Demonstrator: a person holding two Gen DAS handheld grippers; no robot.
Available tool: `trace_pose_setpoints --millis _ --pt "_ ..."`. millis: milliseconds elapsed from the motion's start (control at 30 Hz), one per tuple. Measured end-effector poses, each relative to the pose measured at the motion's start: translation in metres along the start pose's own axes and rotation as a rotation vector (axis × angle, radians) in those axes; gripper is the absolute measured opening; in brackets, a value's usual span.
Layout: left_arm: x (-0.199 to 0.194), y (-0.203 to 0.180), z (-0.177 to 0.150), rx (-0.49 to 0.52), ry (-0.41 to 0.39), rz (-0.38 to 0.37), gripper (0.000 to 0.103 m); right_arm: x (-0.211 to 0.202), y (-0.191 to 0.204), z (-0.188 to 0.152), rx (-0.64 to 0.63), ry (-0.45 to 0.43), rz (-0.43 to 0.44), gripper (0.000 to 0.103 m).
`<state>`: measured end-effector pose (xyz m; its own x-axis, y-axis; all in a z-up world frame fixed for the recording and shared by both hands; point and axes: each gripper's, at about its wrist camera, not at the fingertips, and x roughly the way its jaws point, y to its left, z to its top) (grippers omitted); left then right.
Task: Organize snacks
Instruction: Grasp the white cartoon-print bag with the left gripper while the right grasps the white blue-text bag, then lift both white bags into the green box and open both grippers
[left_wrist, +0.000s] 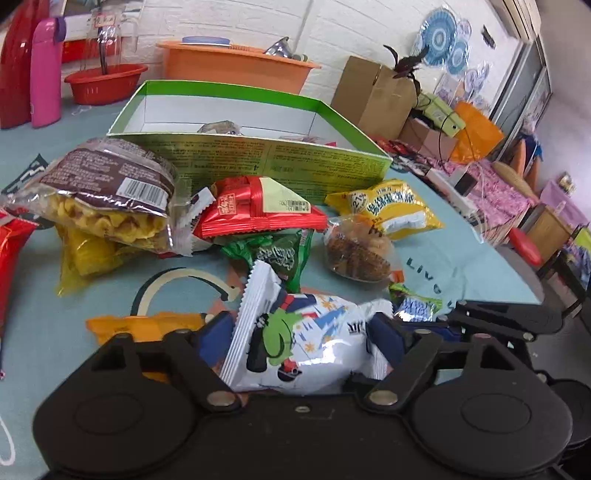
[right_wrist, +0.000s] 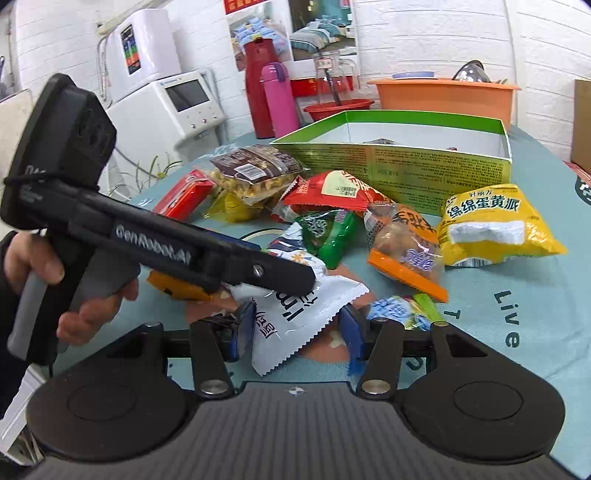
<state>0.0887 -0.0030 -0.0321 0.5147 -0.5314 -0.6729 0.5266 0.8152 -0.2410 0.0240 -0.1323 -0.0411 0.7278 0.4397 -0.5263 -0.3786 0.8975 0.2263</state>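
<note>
A white snack packet (left_wrist: 295, 343) with a green cartoon print sits between the blue pads of my left gripper (left_wrist: 301, 332), which is shut on it. In the right wrist view the left gripper (right_wrist: 291, 277), held by a hand (right_wrist: 40, 258), comes in from the left over the same white packet (right_wrist: 295, 317). My right gripper (right_wrist: 295, 328) stands open around the packet's serrated end, its right pad apart from the wrapper. Behind the snack pile is the open green box (left_wrist: 258, 162) (right_wrist: 406, 166), with a few wrapped items inside.
Loose on the teal tablecloth lie a yellow packet (right_wrist: 495, 229), a red packet (right_wrist: 332, 192), a green packet (right_wrist: 328, 232), an orange-edged clear packet (right_wrist: 402, 251) and a clear bag of yellow crisps (left_wrist: 107, 192). A pink bottle (left_wrist: 46, 74), a red basin (left_wrist: 105, 83) and an orange tub (left_wrist: 236, 66) stand at the back.
</note>
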Motion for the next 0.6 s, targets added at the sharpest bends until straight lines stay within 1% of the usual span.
trace_pose_setpoints --millis 33,67,100,133,167,233,300,433,533,600 --pt "0.0 -0.004 -0.002 0.015 -0.005 0.007 0.091 0.002 0.0 -0.001 0.0 -0.001 -0.002 0.082" --pt "-0.002 -0.007 -0.005 0.022 -0.017 0.02 0.092 0.004 -0.001 -0.002 0.0 -0.007 -0.003 0.073" --pt "-0.004 -0.008 -0.006 0.019 -0.025 0.029 0.091 0.006 -0.001 -0.002 0.003 -0.003 0.004 0.073" --pt "-0.006 -0.007 -0.007 0.003 -0.031 0.026 0.088 0.005 -0.001 0.0 0.008 0.0 0.005 0.07" --pt "-0.009 -0.006 -0.007 -0.022 -0.036 0.018 0.088 0.004 -0.001 0.002 0.003 0.001 0.005 0.067" --pt "-0.018 -0.005 -0.006 -0.067 -0.059 -0.002 0.087 -0.003 0.002 0.005 -0.017 -0.009 0.01 0.065" --pt "-0.034 -0.009 0.0 -0.06 -0.107 -0.004 0.086 -0.012 0.004 0.01 -0.042 -0.039 0.017 0.065" --pt "-0.058 -0.022 0.033 -0.016 -0.226 0.007 0.086 -0.032 0.007 0.035 -0.115 -0.151 0.012 0.065" --pt "-0.059 -0.023 0.064 -0.007 -0.282 0.007 0.087 -0.036 0.0 0.059 -0.149 -0.228 -0.005 0.065" --pt "-0.051 -0.023 0.085 0.001 -0.306 0.015 0.087 -0.031 -0.008 0.077 -0.172 -0.272 -0.026 0.065"
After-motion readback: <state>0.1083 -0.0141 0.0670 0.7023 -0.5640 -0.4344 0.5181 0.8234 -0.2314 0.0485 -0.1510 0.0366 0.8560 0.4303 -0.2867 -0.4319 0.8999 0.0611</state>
